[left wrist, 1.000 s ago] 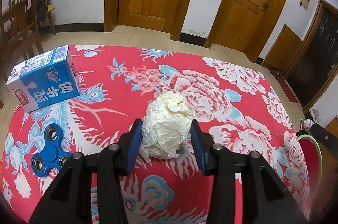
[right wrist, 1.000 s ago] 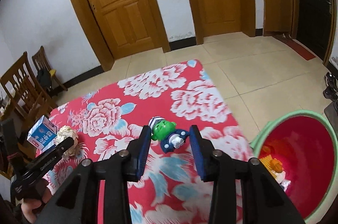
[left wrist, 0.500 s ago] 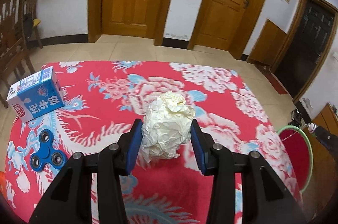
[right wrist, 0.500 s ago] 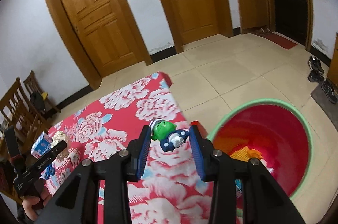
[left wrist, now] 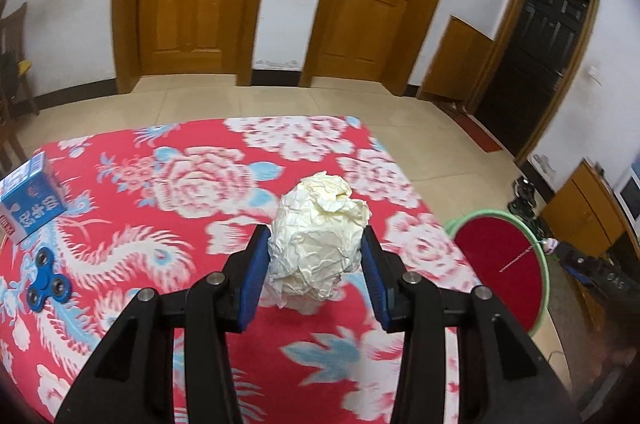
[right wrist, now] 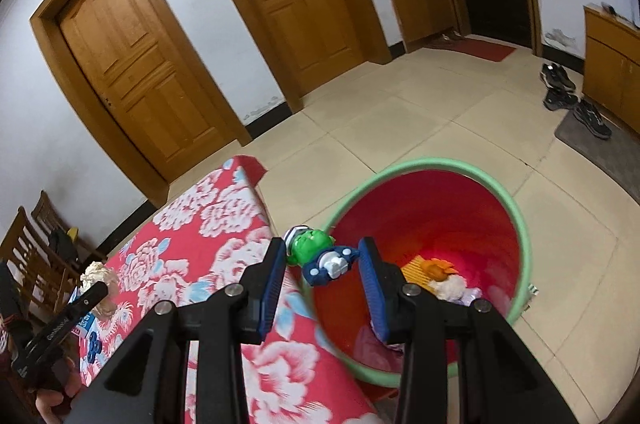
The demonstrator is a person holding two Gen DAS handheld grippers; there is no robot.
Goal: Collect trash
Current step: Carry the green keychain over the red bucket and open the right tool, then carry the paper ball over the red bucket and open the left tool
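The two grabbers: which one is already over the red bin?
The right gripper, holding the green-headed toy at the bin's rim. The left gripper, holding crumpled paper, is above the table.

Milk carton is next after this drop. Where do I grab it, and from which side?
The milk carton lies on its side at the left edge of the tablecloth, broad printed face up. Probably best to come from above and close across its two long narrow sides; they look flat and parallel. Its far side is hidden.
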